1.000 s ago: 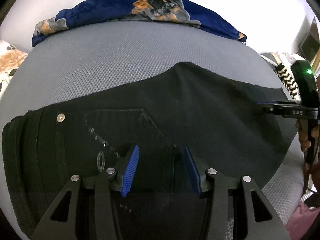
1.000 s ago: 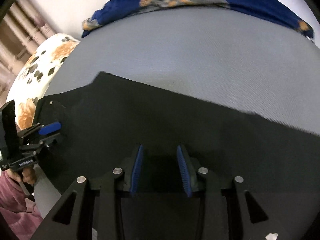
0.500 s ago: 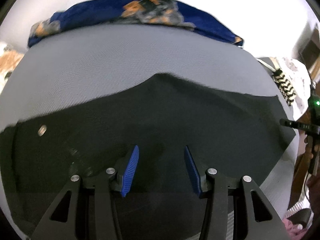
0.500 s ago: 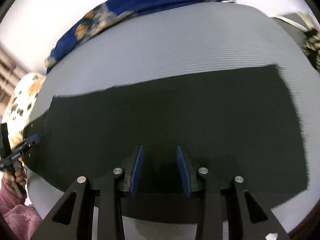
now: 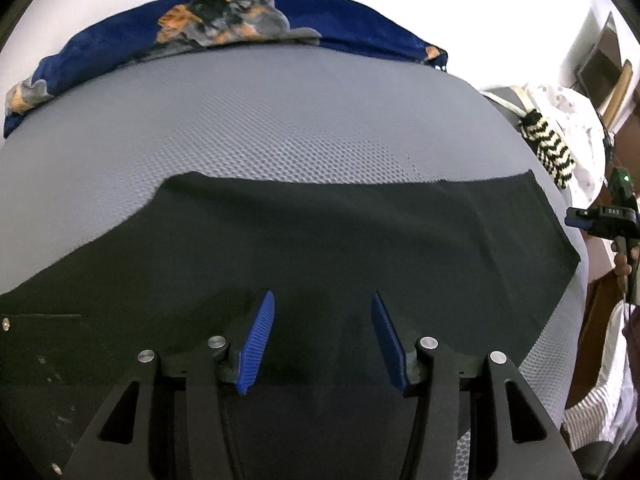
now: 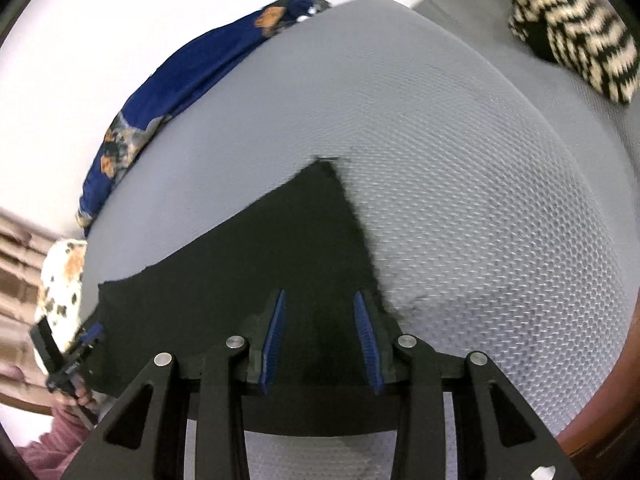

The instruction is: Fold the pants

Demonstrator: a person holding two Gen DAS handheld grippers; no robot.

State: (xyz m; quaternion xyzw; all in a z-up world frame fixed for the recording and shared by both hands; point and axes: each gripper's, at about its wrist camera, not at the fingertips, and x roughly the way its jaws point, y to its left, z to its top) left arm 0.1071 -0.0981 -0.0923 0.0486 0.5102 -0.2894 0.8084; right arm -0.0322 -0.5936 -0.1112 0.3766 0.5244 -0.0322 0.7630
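In the left wrist view, the left gripper (image 5: pixel 322 340) hangs low in the frame with its fingers (image 5: pixel 256 344) about half apart over the black pants (image 5: pixel 320 240), nothing pinched between them. A second ago the waistband, rivet and stitched pocket filled the lower left; now only a sliver of pocket and one rivet (image 5: pixel 5 323) remain at the left edge, so the view has slid along the cloth toward the leg. The pants lie flat across the grey bed (image 5: pixel 280 120), their hem end reaching the right side of the frame. There the right gripper (image 5: pixel 600 220), which earlier sat over the hem, is now off the cloth's edge at the far right, held in a hand (image 5: pixel 624 264). In the right wrist view, the right gripper (image 6: pixel 320 344) has its fingers (image 6: pixel 366 344) fairly narrow but apart, with no fabric lifted between them. The frame has rolled and swept: the pants (image 6: pixel 260 272), a wide band earlier, now show as a wedge whose hem corner points toward centre, its edge running down to the right finger. The striped knit (image 6: pixel 572 28) has entered at upper right; the left gripper (image 6: pixel 68 360) sits at lower left. Both hands seem to be spreading toward the two ends, likely to seize hem and waist for the lengthwise fold, which is not yet begun.
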